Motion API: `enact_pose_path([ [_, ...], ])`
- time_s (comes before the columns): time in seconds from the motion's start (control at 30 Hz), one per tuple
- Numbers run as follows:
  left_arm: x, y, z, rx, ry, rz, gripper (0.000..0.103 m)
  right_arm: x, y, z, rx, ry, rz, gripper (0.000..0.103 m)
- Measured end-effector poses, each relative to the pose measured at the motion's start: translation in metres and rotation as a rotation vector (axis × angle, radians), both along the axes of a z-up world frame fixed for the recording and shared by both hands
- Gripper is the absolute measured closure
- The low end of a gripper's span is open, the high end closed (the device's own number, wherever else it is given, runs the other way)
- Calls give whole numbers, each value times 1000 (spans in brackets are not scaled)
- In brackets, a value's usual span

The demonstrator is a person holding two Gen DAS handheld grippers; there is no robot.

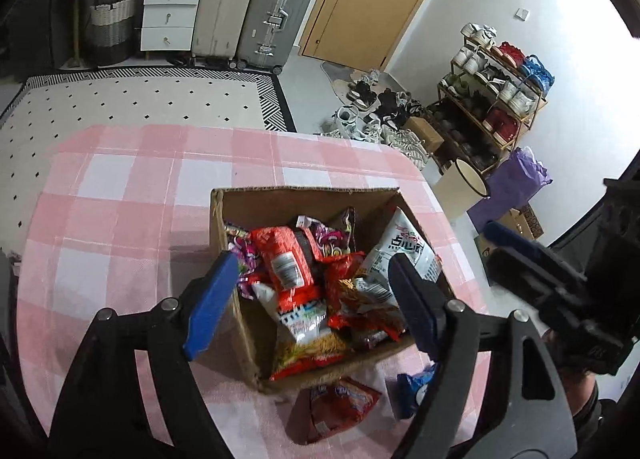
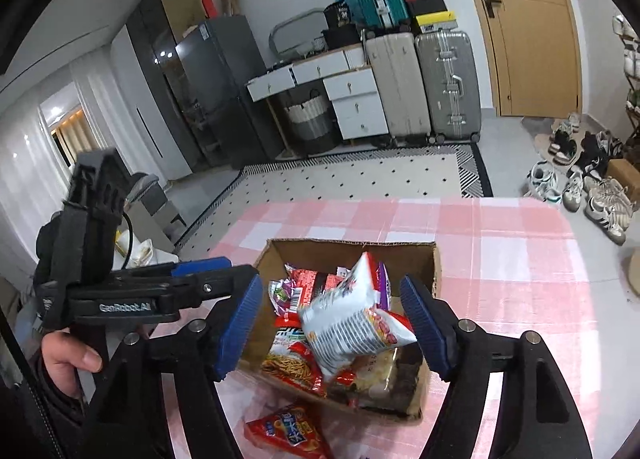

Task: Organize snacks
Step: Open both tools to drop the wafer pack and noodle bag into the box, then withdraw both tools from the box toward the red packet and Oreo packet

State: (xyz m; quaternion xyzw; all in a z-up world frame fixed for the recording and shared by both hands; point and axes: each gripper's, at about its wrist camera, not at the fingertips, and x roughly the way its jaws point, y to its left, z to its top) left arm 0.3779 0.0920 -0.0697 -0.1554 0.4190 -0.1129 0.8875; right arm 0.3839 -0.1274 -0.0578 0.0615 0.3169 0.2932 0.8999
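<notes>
An open brown cardboard box [image 1: 256, 205] sits on a surface covered with a pink and white checked cloth [image 1: 120, 195]. The box is filled with a loose heap of snack packets. Among them, a red packet with a white label [image 1: 286, 263] lies on top toward the left side, and a white crinkled snack bag with dark lettering [image 1: 404, 255] leans against the right wall. Orange and red noodle-snack packets [image 1: 308, 351] fill the near part of the box.

Two more items lie outside the box on the cloth, just beside its near wall: a red snack packet [image 1: 340, 405] and, to its right, a small blue wrapper [image 1: 414, 389], partly hidden by a finger.

The left gripper [image 1: 312, 299] hovers over the box with its blue-padded fingers [image 1: 210, 305] spread wide, holding nothing. The right gripper [image 2: 332, 327] also hovers above the box, its ribbed blue fingers [image 2: 424, 323] spread apart; the white bag [image 2: 352, 323] appears between them, but neither finger touches it.

Beyond the surface are a white rug with black diamonds [image 1: 140, 99] and two upright suitcases [image 1: 256, 15].
</notes>
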Motion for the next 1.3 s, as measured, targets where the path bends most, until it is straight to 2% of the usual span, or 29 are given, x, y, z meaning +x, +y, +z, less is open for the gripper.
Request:
enact_pose_path([
  [0.07, -10, 1, 4, 2, -11, 7, 27, -10, -6, 6, 6, -16, -13, 22],
  [0.23, -42, 3, 16, -3, -52, 21, 24, -41, -13, 21, 1, -56, -15, 21],
  [0.33, -60, 2, 21, 30, -66, 41, 23, -62, -21, 29, 31, -82, 1, 13],
  [0.67, -125, -6, 45, 114, -142, 79, 17, -121, -31, 44, 63, -147, 9, 7],
  [0.83, -149, -15, 50, 109, -161, 64, 16, -152, -35, 50, 99, -206, 43, 6],
  [0.93, -163, -20, 53, 120, -177, 70, 10, -167, -39, 51, 87, -231, 33, 4],
  [1.07, -183, -21, 56, 131, -215, 115, 1, -180, -48, 51, 136, -214, 24, 3],
  [1.3, -201, -27, 50, 153, -217, 119, 1, -200, -58, 42, 144, -208, -2, 3],
])
